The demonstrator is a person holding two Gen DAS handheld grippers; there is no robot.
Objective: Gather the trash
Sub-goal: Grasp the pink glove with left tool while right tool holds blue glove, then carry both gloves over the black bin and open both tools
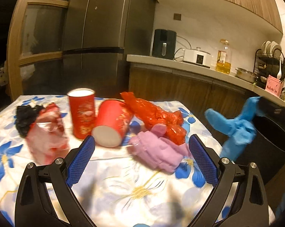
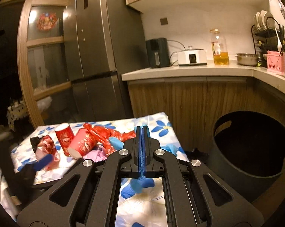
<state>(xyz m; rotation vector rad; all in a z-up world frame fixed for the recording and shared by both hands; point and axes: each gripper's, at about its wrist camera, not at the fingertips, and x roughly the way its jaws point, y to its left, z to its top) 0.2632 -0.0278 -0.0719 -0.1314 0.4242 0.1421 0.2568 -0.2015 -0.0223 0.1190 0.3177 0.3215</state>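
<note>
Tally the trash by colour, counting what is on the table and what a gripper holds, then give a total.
Red: 3 — upright cup, tipped cup, plastic wrapper
Pink or purple: 2 — glove, crumpled bag
Black: 1 — bag
Blue: 1 — glove, held by the right gripper
Total: 7
</note>
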